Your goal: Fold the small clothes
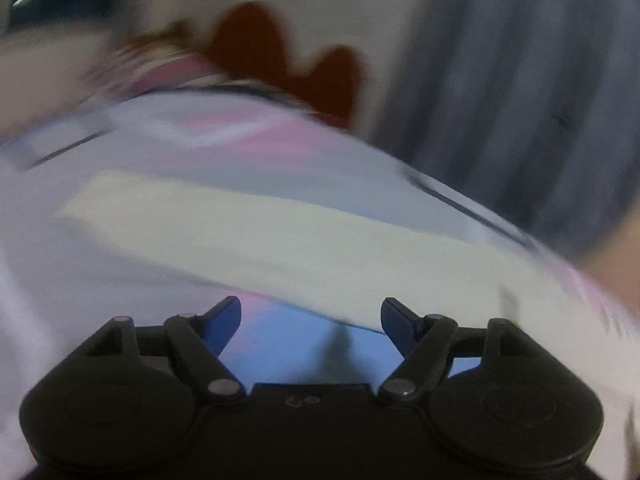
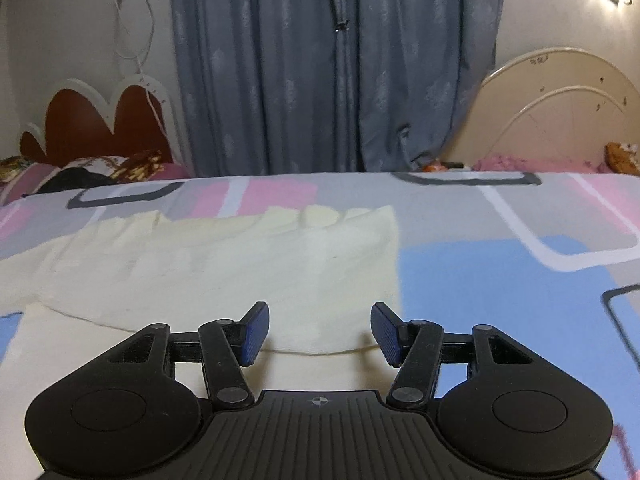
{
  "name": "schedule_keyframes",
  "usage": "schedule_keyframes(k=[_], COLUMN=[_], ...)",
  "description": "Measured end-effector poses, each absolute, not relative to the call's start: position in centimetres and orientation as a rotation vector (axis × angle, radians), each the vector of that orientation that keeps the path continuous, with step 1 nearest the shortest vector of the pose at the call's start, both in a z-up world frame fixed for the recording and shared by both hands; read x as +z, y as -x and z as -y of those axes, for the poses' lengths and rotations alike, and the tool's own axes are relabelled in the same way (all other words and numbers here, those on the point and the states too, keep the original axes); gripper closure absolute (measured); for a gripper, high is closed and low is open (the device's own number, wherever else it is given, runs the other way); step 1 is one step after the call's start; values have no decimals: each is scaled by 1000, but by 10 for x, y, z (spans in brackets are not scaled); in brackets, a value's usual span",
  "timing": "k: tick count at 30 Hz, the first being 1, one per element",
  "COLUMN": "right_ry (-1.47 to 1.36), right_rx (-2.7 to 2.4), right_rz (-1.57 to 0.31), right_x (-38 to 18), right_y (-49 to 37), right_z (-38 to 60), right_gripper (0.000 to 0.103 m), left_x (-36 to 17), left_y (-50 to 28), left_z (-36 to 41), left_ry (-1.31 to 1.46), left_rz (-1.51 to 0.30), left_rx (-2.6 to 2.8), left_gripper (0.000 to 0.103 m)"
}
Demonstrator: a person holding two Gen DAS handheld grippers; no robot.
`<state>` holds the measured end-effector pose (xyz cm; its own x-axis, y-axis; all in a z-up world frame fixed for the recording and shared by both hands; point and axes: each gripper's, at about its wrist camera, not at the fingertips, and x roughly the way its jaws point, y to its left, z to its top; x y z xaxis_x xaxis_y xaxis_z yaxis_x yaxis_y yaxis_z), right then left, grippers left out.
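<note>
A pale cream garment (image 2: 224, 268) lies flat on the patterned bedsheet (image 2: 480, 280), one layer folded over another along a curved edge just in front of my right gripper (image 2: 320, 332). That gripper is open, its blue pads apart above the cloth with nothing between them. The left wrist view is blurred and tilted: the same cream garment (image 1: 280, 236) shows as a slanted band. My left gripper (image 1: 311, 326) hangs open just short of the garment's near edge, over a blue patch of sheet, holding nothing.
Grey-blue curtains (image 2: 336, 68) hang behind the bed. A red and white headboard (image 2: 100, 120) with pillows (image 2: 100, 172) stands at the far left, a cream curved headboard (image 2: 560, 112) at the far right. A white cable (image 2: 140, 48) hangs on the wall.
</note>
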<state>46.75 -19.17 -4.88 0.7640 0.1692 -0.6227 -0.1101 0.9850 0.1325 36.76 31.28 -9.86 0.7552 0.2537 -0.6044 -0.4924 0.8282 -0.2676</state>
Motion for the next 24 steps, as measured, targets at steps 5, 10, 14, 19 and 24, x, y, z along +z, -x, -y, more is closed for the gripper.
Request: schedule_keyframes(k=[5, 10, 14, 19, 24], right_ry=[-113, -99, -102, -131, -173], right_rx=[175, 203, 202, 189, 166], right_rz=[-696, -693, -691, -688, -680], right_x=[-46, -41, -39, -37, -37], right_y=[-467, -467, -465, -464, -462], right_z=[169, 148, 144, 151, 164], right_gripper=[46, 46, 46, 46, 46], left_x=[-112, -116, -109, -90, -56], left_y=[-347, -352, -364, -389, -439], left_z=[-393, -425, -436, -413, -301], left_ry=[695, 837, 852, 681, 464], left_rz=[-511, -442, -467, -534, -504], left_rx=[527, 544, 545, 561, 256], left_gripper=[51, 53, 75, 101, 101])
